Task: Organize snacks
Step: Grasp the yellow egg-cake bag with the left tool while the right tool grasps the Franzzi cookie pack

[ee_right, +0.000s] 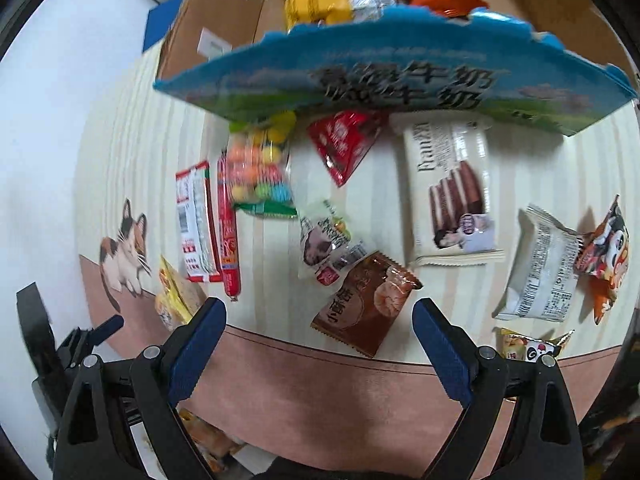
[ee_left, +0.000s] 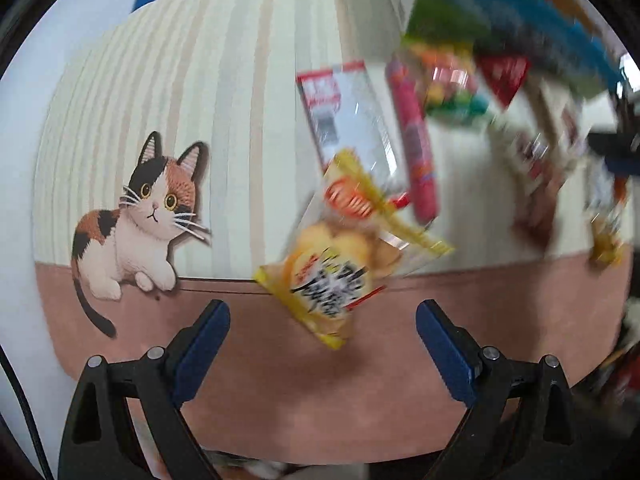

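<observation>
Left gripper hangs spread and empty over the yellow snack packet, whose long axis runs diagonally just ahead of its jaws (right gripper, equally spread, hovers by a brown packet).

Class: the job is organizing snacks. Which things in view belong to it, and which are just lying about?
Belongs to the job:
yellow snack packet
red sausage stick
bag of coloured candies
brown biscuit packet
cardboard box

Just lying about:
cat-print mat
blue pad
</observation>
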